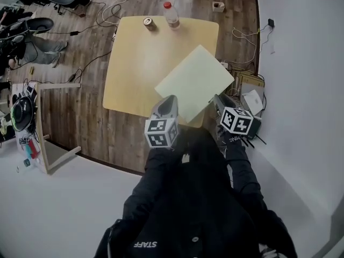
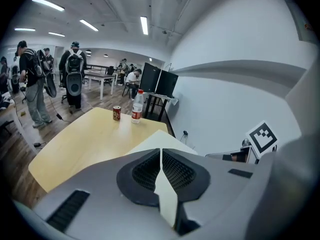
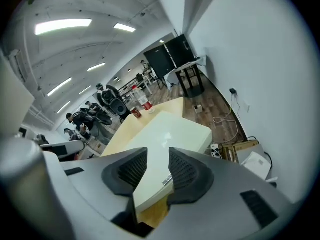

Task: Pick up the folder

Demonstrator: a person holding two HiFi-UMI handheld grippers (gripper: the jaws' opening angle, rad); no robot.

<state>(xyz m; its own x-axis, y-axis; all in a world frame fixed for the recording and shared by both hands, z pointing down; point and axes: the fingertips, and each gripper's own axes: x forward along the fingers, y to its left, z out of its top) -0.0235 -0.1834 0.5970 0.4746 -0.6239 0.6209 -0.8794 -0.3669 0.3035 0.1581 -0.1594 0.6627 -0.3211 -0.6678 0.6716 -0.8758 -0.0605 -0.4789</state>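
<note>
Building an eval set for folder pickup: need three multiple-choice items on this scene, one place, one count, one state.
1. On the light wooden table, the pale yellow flat folder lies: A at the far edge; B at the near right corner; C in the centre.
2. Drink containers on the table: A one; B two; C four.
3. On the right hand-held gripper, the jaws are: A apart; B shut, empty; C out of view.
B, it overhangs the right edge; B, a red metal can and a red-capped clear plastic bottle; A, the folder's edge sits in the gap.
</note>
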